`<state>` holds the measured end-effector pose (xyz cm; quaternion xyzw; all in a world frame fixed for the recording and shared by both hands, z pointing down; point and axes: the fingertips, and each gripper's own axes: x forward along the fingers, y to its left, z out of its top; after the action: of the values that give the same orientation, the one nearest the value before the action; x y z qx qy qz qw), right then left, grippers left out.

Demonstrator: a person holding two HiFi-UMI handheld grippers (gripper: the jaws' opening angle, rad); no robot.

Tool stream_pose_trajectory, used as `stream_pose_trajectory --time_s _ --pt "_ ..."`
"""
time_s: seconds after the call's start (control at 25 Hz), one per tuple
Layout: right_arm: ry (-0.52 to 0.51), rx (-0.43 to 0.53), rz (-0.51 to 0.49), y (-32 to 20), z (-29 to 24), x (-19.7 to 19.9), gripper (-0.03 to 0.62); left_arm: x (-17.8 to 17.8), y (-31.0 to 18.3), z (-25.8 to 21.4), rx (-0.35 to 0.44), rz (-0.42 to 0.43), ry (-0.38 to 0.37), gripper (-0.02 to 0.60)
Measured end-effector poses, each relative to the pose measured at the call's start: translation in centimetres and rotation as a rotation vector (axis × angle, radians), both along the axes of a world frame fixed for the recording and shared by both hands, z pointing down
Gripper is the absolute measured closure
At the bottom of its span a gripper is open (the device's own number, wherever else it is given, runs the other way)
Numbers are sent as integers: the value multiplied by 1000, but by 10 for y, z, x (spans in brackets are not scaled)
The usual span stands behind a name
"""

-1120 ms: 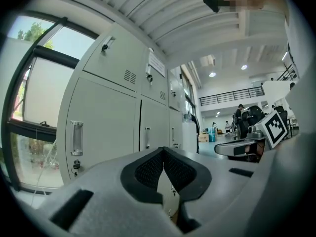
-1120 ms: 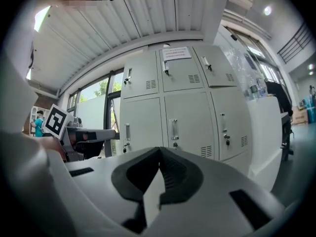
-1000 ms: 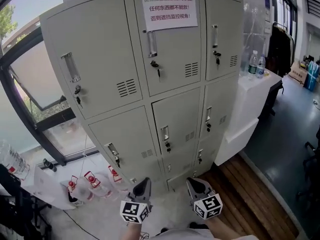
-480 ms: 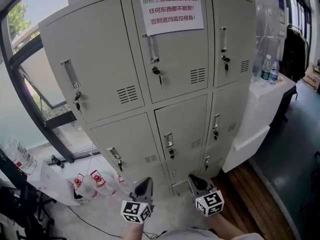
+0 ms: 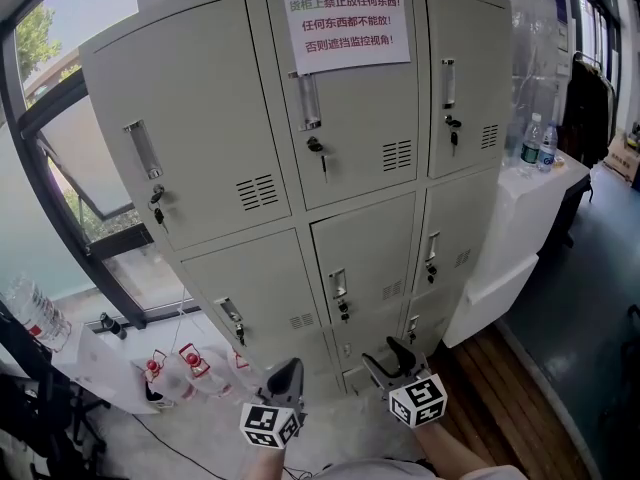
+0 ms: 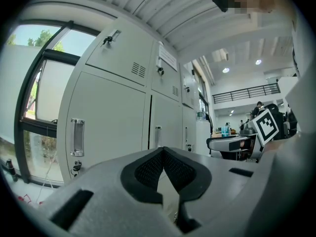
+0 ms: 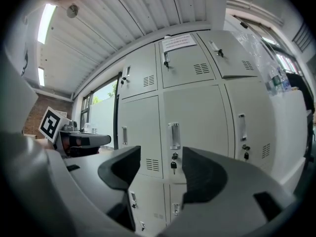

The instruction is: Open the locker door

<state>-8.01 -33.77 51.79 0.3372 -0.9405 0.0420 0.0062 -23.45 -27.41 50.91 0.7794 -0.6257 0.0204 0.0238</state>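
A pale grey locker cabinet (image 5: 365,258) with several shut doors stands before me, each door with a recessed handle (image 5: 338,283) and a key below it. My left gripper (image 5: 286,368) is low in the head view, short of the cabinet, its pads together with nothing between them (image 6: 163,154). My right gripper (image 5: 388,354) hangs beside it, its jaws opening and holding nothing. In the right gripper view the right gripper (image 7: 160,158) points at a middle door's handle (image 7: 174,136) and hanging key (image 7: 173,166), still apart from them.
A paper sign with red print (image 5: 345,18) is taped on the top middle door. A white table (image 5: 520,208) with water bottles (image 5: 535,143) stands at the right. A big window (image 5: 60,128) is left; bottles (image 5: 185,363) lie on the floor there.
The right gripper's jaws, together half a second ago, now stand apart. The head view has shifted a little toward the cabinet. The left gripper keeps its place.
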Motion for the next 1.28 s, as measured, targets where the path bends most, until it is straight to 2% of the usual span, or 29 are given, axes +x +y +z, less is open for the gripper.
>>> stream_pose_trajectory --time_s 0.16,0.32,0.52,0.76,1.08,1.28 --pt "11 26 -22 -2 -13 -7 362 -2 0 0 3 7 2 574" --pt "-1 25 -79 -8 -35 -17 362 -4 2 0 7 10 8 574" --pt "28 74 -145 -21 -74 -28 362 -10 5 -2 8 5 16 574" --pt "56 163 -190 -43 -137 -40 362 -15 9 -2 11 3 24 574" --pt "11 297 -226 -67 -245 -65 362 -17 10 -4 23 12 43 574" --pt "-16 328 -254 -85 -299 -80 362 -26 12 -3 24 -1 50 574"
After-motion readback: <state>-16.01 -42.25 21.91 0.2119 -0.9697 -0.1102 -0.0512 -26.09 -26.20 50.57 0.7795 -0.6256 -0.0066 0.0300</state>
